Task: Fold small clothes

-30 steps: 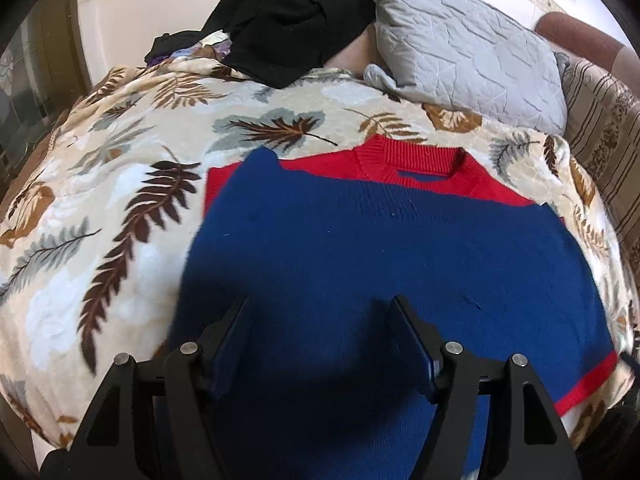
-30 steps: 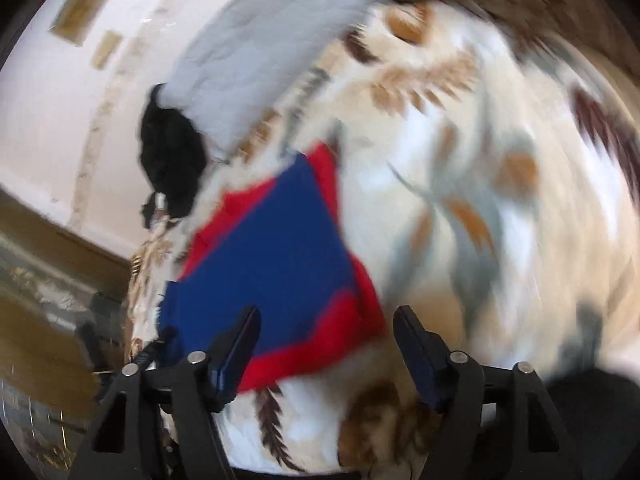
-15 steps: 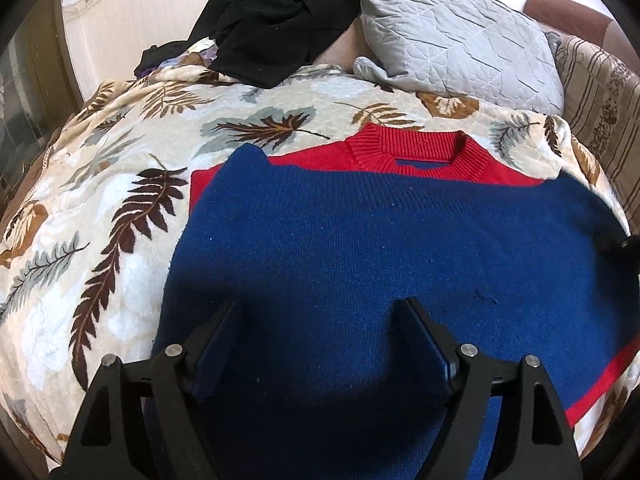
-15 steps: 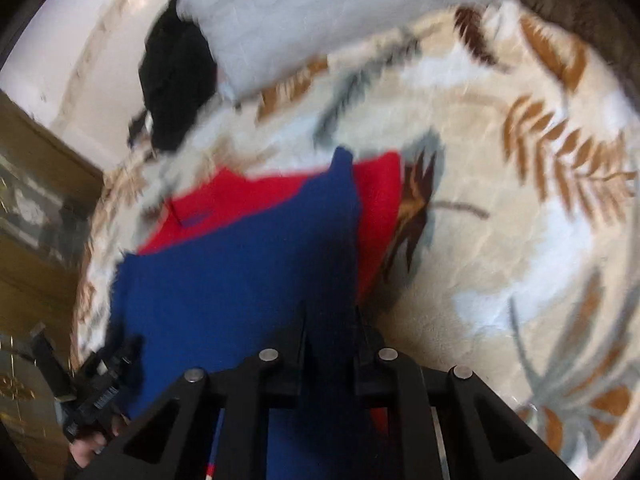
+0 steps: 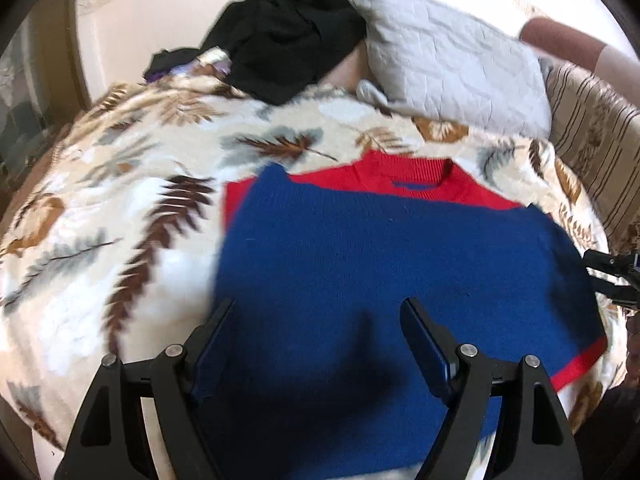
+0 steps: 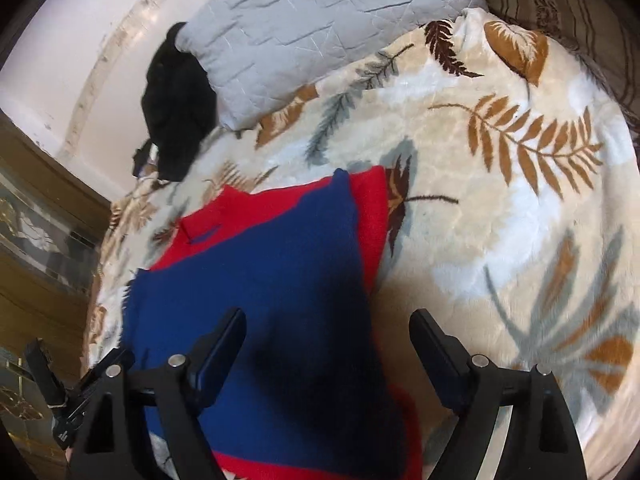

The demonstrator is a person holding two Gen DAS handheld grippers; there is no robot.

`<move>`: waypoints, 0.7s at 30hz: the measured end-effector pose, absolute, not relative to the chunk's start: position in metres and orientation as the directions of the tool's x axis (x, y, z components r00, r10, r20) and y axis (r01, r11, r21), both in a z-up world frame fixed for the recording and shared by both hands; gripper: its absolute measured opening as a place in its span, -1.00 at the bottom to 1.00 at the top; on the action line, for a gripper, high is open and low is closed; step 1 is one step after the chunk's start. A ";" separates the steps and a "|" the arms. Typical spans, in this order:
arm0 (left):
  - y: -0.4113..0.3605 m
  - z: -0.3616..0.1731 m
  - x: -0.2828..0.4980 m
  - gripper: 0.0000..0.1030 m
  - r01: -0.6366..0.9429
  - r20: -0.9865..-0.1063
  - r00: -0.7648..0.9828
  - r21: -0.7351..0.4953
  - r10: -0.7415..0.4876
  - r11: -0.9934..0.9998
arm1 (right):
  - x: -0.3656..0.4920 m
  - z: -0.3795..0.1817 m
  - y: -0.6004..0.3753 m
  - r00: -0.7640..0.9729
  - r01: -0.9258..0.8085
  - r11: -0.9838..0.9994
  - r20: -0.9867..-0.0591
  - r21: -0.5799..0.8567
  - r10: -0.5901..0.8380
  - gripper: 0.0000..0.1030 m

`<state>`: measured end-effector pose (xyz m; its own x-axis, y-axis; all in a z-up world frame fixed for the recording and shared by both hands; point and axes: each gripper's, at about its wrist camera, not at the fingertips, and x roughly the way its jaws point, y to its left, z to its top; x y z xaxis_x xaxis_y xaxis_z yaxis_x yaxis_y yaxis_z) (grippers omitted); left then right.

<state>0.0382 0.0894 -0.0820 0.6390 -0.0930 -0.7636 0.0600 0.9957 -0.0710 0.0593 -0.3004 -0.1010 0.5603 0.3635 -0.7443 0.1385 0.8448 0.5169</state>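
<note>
A blue and red knit sweater (image 5: 380,264) lies flat on the leaf-print blanket (image 5: 120,208), its blue part folded over the red, with the red collar at the far edge. My left gripper (image 5: 318,308) is open and empty above the sweater's near left part. My right gripper (image 6: 328,320) is open and empty above the sweater (image 6: 260,280) near its right edge. The right gripper also shows at the right edge of the left wrist view (image 5: 612,272). The left gripper shows at the lower left of the right wrist view (image 6: 68,392).
A grey quilted pillow (image 5: 452,60) and a pile of black clothes (image 5: 288,36) lie at the far end of the bed by the wall. A striped cushion (image 5: 592,128) is at the right. A glass-fronted cabinet (image 6: 36,240) stands beside the bed.
My right gripper was shut over the sweater's right edge half a second ago and is open now. My left gripper stayed open and drew back a little over the sweater.
</note>
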 end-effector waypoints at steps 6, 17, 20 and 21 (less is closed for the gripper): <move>0.136 -0.106 0.022 0.60 -0.050 -0.816 0.577 -0.085 -0.041 0.995 | 0.064 -0.131 -0.289 0.486 0.118 0.837 -0.766 0.535 0.421 0.44; 0.137 -0.110 0.015 0.20 -0.028 -0.839 0.538 -0.115 -0.082 0.993 | 0.049 -0.118 -0.288 0.488 0.160 0.890 -0.817 0.428 0.306 -0.04; 0.144 -0.097 0.001 0.45 -0.026 -0.797 0.595 -0.141 -0.098 0.990 | 0.027 -0.091 -0.289 0.558 0.118 0.896 -0.775 0.427 0.296 0.34; 0.145 -0.097 -0.001 0.48 -0.023 -0.790 0.605 -0.140 -0.098 0.990 | 0.022 -0.082 -0.286 0.579 0.107 0.896 -0.760 0.431 0.296 0.34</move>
